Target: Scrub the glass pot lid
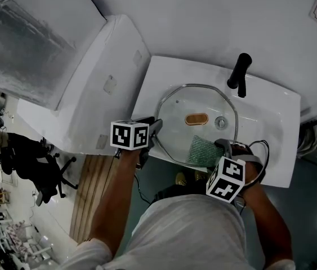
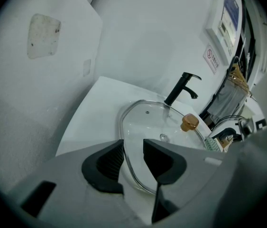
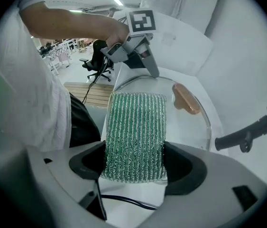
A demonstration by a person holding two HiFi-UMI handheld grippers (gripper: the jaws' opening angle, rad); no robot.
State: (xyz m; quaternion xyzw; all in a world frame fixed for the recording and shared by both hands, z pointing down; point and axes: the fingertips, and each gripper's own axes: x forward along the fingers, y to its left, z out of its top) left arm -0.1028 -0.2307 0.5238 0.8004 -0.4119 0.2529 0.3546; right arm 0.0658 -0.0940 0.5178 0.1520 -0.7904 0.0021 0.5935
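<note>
Lying over the basin of a white sink (image 1: 271, 103), the glass pot lid (image 1: 175, 108) is a clear dome ringed by a thin metal rim, with a tan knob (image 1: 196, 118) at its middle. The drain shows through the glass, and a black tap (image 1: 240, 72) stands just behind the lid.

The left gripper (image 1: 157, 129) meets the lid at its left edge. In the left gripper view its dark ribbed fingers (image 2: 105, 163) stand a little apart and straddle the metal rim, which runs close along the left one, with a strip of glass showing before the other. Whether they pinch the rim is unclear.

The right gripper (image 1: 221, 146) sits at the lid's near right edge. In the right gripper view its fingers (image 3: 183, 167) are pressed in on both sides of a green, glittery mesh scouring pad (image 3: 135, 127). The pad reaches forward from them and lies flat on the glass, short of the knob.
</note>
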